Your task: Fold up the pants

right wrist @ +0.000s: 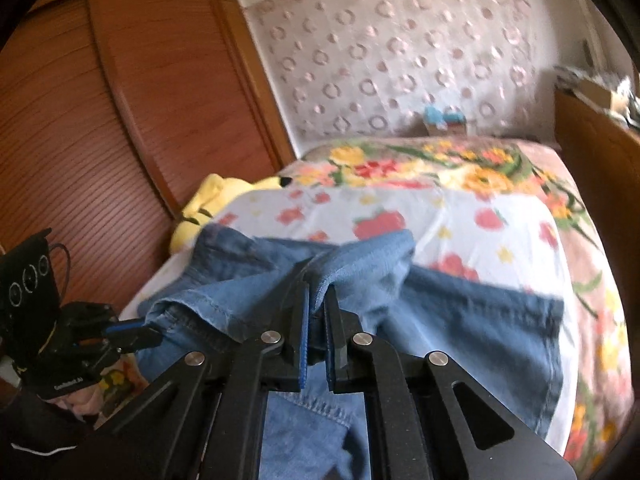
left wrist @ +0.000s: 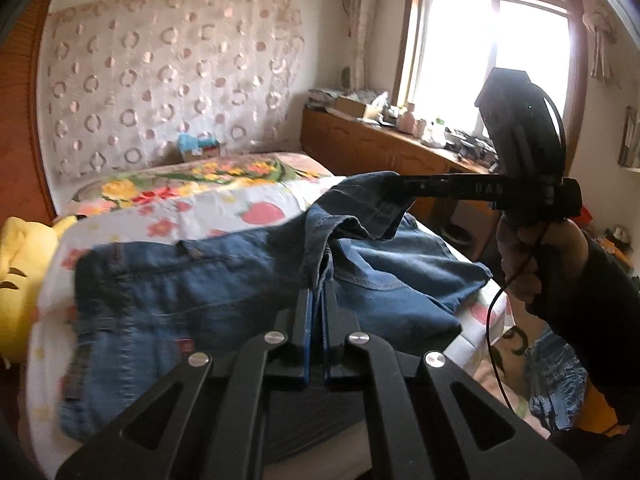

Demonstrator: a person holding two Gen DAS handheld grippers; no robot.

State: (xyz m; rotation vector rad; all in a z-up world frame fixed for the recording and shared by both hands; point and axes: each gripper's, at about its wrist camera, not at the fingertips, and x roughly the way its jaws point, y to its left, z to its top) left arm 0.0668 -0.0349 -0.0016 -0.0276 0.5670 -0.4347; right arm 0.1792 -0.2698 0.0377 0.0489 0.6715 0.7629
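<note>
Lying across the white strawberry-print sheet (left wrist: 224,216) of the bed, the blue jeans (left wrist: 180,292) were spread with their waist end flat and their other end lifted off the mattress. The left gripper (left wrist: 319,296) had its jaws pressed together on a raised ridge of denim near the middle of the garment. The right gripper (right wrist: 316,304) was likewise clamped on a bunched fold of the jeans (right wrist: 460,320), its blue pads nearly meeting around the cloth. In the left wrist view the right gripper (left wrist: 404,190) reached in from the side, its fingertips buried in a lifted corner of fabric, with the person's hand (left wrist: 524,256) on its handle. A yellow plush toy (right wrist: 212,204) lay beside the bed's edge near the wooden louvred wardrobe (right wrist: 100,120); the blur made it hard to tell whether it touched the sheet. A floral blanket (right wrist: 440,164) covered the far end.
</note>
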